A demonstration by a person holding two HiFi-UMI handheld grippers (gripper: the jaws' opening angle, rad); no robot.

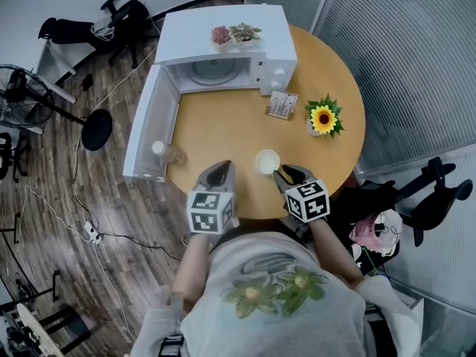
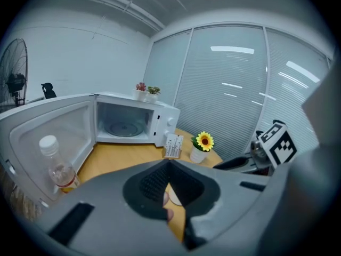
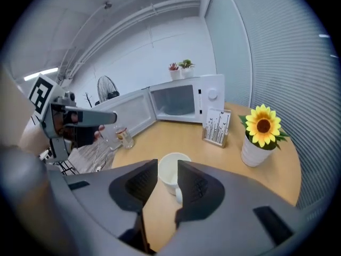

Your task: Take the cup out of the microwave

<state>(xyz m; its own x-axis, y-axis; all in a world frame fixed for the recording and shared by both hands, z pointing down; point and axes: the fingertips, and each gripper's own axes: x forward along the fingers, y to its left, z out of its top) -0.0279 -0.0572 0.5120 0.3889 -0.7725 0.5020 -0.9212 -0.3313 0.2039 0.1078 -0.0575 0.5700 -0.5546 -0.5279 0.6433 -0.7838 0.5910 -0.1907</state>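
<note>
Cup (image 1: 267, 161) beyond jaws of right gripper (image 1: 288, 174)

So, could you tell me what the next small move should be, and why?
Probably draw the right gripper back clear of the cup: the cup stands upright on the table, outside the empty microwave, and the jaws are apart without touching it, so the task looks done.

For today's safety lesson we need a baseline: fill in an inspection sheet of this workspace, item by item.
Surface: round wooden table.
Job's things: white cup upright on the table, outside the microwave, door open.
Clutter: bottle, card holder, sunflower pot, small plants on the microwave.
Grippers: left gripper shut, empty; right gripper open, beside the cup.
Cables: power strip and cords on the floor.
Surroundings: fan, office chair, window blinds.
</note>
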